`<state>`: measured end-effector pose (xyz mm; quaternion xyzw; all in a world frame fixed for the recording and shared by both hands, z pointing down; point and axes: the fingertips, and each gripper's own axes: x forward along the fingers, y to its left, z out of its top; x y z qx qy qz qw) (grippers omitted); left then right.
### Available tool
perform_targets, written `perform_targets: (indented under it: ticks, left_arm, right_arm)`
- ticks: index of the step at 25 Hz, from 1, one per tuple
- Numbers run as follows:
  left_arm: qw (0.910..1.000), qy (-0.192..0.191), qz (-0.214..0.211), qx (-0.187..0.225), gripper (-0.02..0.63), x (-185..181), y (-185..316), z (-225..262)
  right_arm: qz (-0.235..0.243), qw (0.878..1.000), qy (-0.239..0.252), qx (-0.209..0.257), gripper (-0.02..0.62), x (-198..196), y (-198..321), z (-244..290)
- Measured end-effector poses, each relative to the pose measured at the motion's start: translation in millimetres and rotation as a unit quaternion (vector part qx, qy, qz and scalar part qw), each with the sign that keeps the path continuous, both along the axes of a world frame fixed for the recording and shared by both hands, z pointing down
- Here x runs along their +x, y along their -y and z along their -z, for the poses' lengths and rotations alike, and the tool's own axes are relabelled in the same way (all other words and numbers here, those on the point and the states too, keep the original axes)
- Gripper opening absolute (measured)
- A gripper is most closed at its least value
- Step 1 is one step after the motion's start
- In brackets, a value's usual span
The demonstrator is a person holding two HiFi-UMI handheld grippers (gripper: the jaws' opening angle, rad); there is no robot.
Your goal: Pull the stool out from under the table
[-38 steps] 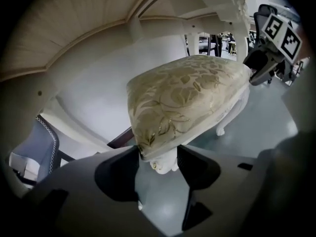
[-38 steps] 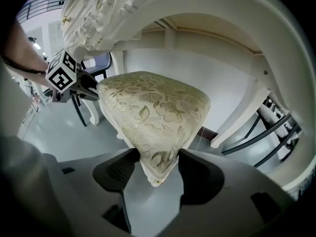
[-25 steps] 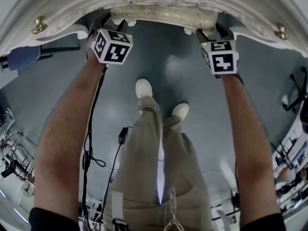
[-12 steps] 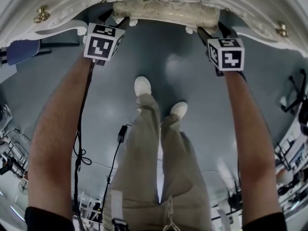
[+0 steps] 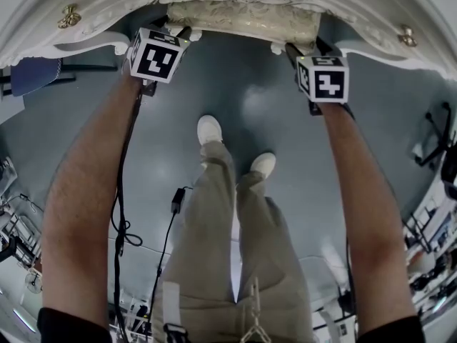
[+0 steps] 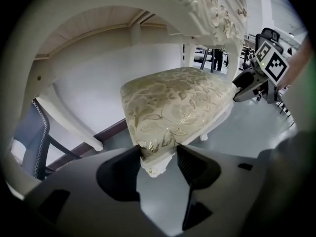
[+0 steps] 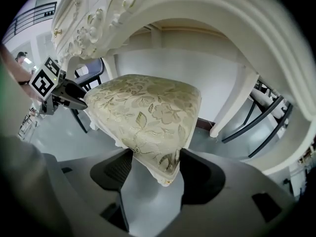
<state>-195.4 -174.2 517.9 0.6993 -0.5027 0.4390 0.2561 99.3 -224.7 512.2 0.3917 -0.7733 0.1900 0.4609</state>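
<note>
The stool (image 5: 243, 16) has a cream floral cushion and a white carved frame, and it sits mostly under the ornate white table (image 5: 107, 6). My left gripper (image 5: 175, 28) is at its near left corner, and my right gripper (image 5: 303, 45) at its near right corner. In the left gripper view the stool's (image 6: 173, 102) corner fills the gap of the left gripper (image 6: 159, 154), whose jaws stand wide. In the right gripper view the right gripper (image 7: 156, 159) has just been opening its jaws, with the stool's (image 7: 143, 107) corner between them.
The table's apron arches low over the stool, and its white legs (image 7: 232, 107) stand on either side. A blue chair (image 5: 32, 77) is at the left and black chair legs (image 7: 256, 122) at the right. The person's shoes (image 5: 211, 128) and a cable (image 5: 175, 199) are on the grey floor.
The left gripper's marker cube has rolled and shifted slightly. Both grippers stay at the stool's near corners. The stool has not visibly moved.
</note>
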Motion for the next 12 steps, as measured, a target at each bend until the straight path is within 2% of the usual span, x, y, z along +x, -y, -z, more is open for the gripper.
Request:
perform_targets:
  ticks: [6, 12]
  left_arm:
    - [0.9999, 0.013, -0.004, -0.009, 0.232, -2.3, -20.9, 0.0]
    - [0.9997, 0.011, 0.018, -0.011, 0.229, 1.6, -51.2, -1.5]
  right_arm:
    - [0.002, 1.000, 0.001, -0.006, 0.295, 0.7, -27.4, -2.0]
    - [0.023, 1.000, -0.010, -0.013, 0.295, 0.8, -42.9, -2.8]
